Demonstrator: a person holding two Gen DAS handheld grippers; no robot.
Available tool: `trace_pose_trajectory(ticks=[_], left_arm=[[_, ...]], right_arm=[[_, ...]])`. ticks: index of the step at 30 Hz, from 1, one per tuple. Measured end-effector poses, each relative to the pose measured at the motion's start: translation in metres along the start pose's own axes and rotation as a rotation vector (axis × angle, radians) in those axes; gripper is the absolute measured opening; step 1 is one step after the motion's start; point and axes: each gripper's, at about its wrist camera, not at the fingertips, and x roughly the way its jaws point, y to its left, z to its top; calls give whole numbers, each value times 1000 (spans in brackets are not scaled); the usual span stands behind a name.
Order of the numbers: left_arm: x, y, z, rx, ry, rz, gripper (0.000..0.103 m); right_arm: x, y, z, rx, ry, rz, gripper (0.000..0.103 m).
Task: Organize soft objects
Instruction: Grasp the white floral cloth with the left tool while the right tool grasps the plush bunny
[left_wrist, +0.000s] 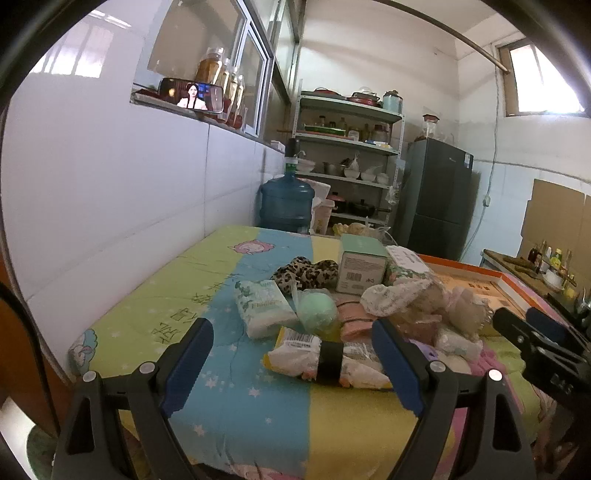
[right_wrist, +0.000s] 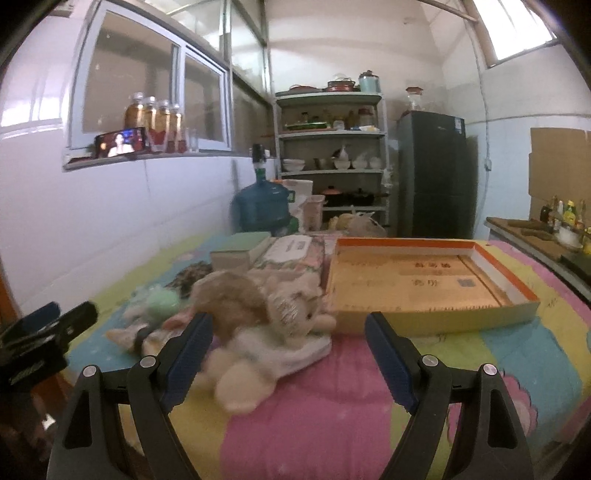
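A heap of soft things lies on a bed with a colourful striped sheet (left_wrist: 229, 402). In the left wrist view I see a tissue pack (left_wrist: 264, 308), a green ball in a bag (left_wrist: 317, 311), a leopard-print cloth (left_wrist: 306, 273), a strapped white packet (left_wrist: 325, 360) and a beige plush toy (left_wrist: 463, 314). My left gripper (left_wrist: 291, 354) is open and empty, just short of the strapped packet. In the right wrist view my right gripper (right_wrist: 288, 347) is open and empty in front of the plush toy (right_wrist: 273, 310). A shallow orange-rimmed cardboard box (right_wrist: 428, 284) lies to its right.
A mint box (left_wrist: 360, 266) and a floral wipes pack (right_wrist: 291, 254) stand behind the heap. Beyond the bed are a blue water jug (left_wrist: 286, 205), a shelf of dishes (left_wrist: 343, 158) and a dark fridge (left_wrist: 436, 199). A white tiled wall runs along the left.
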Motion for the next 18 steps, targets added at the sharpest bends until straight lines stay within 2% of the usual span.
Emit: trace_pose_trajectory(ticks=[5, 7, 10, 12, 15, 18], left_arm=[[12, 1, 3, -5, 11, -3, 88], [19, 2, 4, -4, 22, -3, 88], [26, 0, 5, 3, 30, -8, 88], [30, -2, 7, 9, 29, -29, 88], [38, -12, 14, 36, 41, -105, 88], [50, -32, 24, 117, 62, -235, 88]], right_arm=[[32, -2, 7, -24, 43, 11, 84], [43, -1, 9, -32, 64, 9, 81], [63, -4, 11, -32, 127, 2, 66], [74, -8, 9, -18, 182, 27, 46], [77, -15, 6, 10, 196, 65, 37], [72, -18, 5, 26, 181, 78, 35]])
